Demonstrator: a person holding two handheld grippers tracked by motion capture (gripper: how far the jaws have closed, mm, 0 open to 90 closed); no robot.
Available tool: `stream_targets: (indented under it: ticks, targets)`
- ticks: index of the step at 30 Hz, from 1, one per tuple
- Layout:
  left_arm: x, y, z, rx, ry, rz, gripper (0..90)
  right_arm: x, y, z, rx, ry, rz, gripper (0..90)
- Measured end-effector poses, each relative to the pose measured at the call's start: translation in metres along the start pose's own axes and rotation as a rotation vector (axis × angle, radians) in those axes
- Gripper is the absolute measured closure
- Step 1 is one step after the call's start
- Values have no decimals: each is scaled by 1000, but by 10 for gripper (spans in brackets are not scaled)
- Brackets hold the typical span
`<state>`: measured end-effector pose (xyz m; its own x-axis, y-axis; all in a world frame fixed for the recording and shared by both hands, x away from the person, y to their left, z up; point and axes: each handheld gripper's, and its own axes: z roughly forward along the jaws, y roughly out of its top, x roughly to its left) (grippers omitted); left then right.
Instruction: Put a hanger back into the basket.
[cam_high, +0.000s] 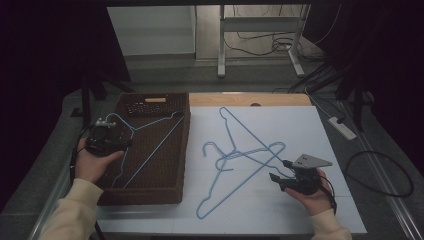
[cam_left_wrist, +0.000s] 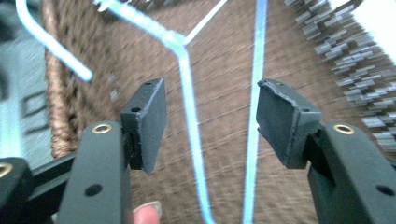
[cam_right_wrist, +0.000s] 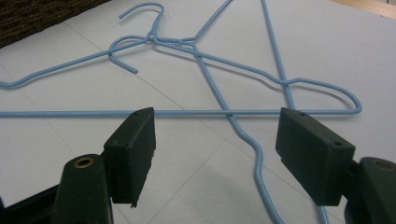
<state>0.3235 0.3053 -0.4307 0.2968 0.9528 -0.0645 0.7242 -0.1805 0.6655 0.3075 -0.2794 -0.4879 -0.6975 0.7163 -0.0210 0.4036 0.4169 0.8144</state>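
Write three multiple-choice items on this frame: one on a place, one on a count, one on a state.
1. Where does the hanger by the left tool lie?
A. in the basket
B. on the floor
C. on the white sheet

2. How many hangers lie on the white sheet?
A. one
B. two
C. five

3. How do the right tool's jaws stand?
A. shut on a hanger
B. shut on nothing
C. open

Key: 1 A, its wire rests across the woven basket floor; 2 B, two crossed blue frames with two hooks show on the sheet; 3 C, the right gripper view shows a wide gap between the pads, wire beyond them.
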Motion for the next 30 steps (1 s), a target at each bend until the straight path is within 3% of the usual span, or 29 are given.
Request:
stream_targets:
  ticks: [1,2,5,9,13,19,27,30]
  targets:
    - [-2,0,-6,-22,-27,2,412,0,0,0,-1,1,0,299]
    - [-2,0,-6,-22,-27,2,401,0,0,0,-1,1,0,299]
    - [-13,-4,-21,-86,-111,15,389,0,0,-1,-4,0,1,299]
    - [-33,-11,-36,-156,-172,78,383,0,0,-1,-6,0,3,299]
    - [-46,-18,-42,-198,-219,105,379,0,0,-1,-4,1,3,299]
    - [-67,-27,-40,-242,-274,125,376,0,0,-2,-6,2,2,299]
    - [-89,-27,-34,-267,-331,143,374,-1,0,-1,-4,5,0,299]
    - [-101,-28,-33,-268,-350,168,374,-1,0,-1,-5,5,0,299]
